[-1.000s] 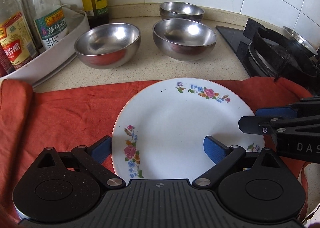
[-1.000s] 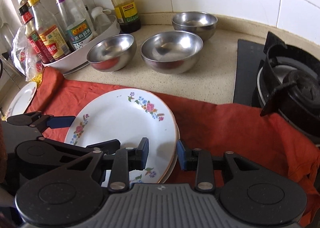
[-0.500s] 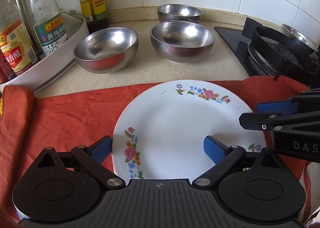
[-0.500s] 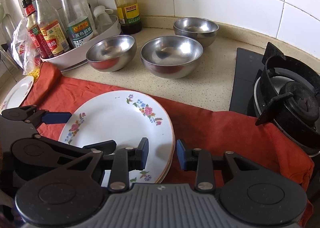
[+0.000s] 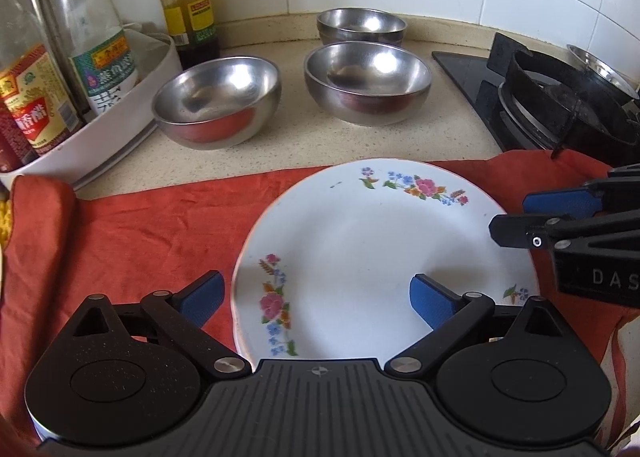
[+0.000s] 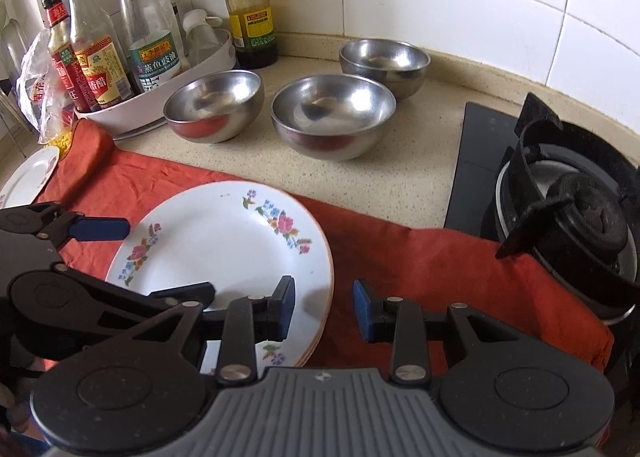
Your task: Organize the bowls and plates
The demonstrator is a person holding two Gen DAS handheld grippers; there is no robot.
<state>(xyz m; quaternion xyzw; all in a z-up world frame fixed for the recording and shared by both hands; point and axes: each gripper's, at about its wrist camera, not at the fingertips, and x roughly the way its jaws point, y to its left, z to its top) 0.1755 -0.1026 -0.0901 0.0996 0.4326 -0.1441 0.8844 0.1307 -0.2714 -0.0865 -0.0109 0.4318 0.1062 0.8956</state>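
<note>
Left hand-held gripper (image 5: pixel 316 299): open wide, one blue pad off the plate's left rim over the cloth, the other above the plate's inner face; nothing is pinched.
Right hand-held gripper (image 6: pixel 325 311): jaws part-open and straddling the right rim of the plate stack; a gap shows on both sides of the rim, so nothing is gripped.
Plates (image 6: pixel 224 253): floral plates stacked on the red cloth (image 6: pixel 420 257), directly beneath and between both hand-held grippers. At least two rims show at the near right edge.
Spare plate (image 6: pixel 30 177): far to the left of the left hand-held gripper, partly off the cloth.
Bowls (image 5: pixel 218 101): three steel bowls standing apart on the counter (image 5: pixel 288 145), ahead of both hand-held grippers, not yet nested.
Likely step: the stack looks settled; the bowls and the spare plate remain.
Risk, dragging: if the right hand-held gripper pulls sideways instead of upward, its inner pad could catch the rim and slide the top plate off the stack.
Risk, cloth: the wrinkled cloth may shift under a nudge and carry the plates with it.
Risk, collision: the two hand-held grippers sit close together over the same plate and could knock each other.
Risk, stove (image 6: pixel 576 217): a wide swing right could hit the burner grate.
</note>
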